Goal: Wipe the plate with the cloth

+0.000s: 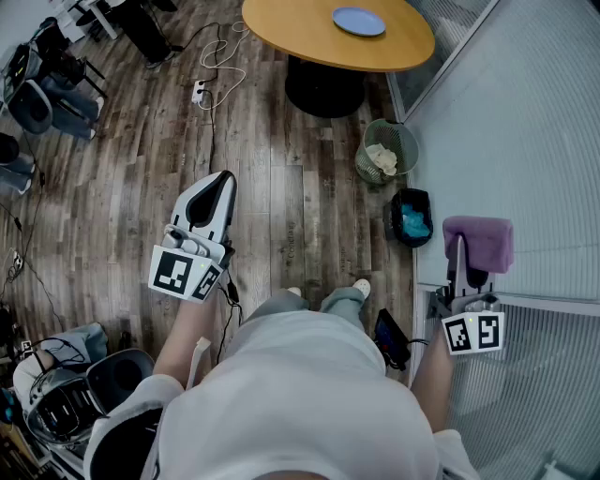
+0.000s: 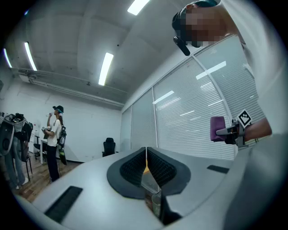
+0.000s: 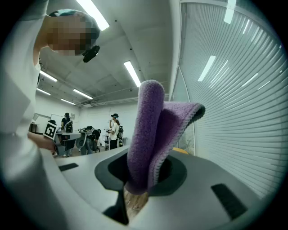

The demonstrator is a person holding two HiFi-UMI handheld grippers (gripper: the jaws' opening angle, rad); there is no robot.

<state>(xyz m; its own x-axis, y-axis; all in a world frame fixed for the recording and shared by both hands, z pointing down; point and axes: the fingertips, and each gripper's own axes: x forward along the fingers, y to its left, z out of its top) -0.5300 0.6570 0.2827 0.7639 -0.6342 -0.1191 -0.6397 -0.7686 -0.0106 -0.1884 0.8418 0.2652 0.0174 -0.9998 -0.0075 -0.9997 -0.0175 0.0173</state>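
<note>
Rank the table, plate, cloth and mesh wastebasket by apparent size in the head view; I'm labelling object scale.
Largest to smallest:
1. table
2. cloth and wastebasket: about alike, and the cloth is nearer the camera
3. plate

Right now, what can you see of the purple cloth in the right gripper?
The purple fleecy cloth looks soft and plush, with a paler stitched edge along one flap. It is folded over on itself into a thick, rounded fold and a thinner flap that splays toward the slatted glass wall. The right gripper is shut on its bunched end, so the rest sticks out beyond the jaws. It is held in the air, and nothing but the gripper touches it.
</note>
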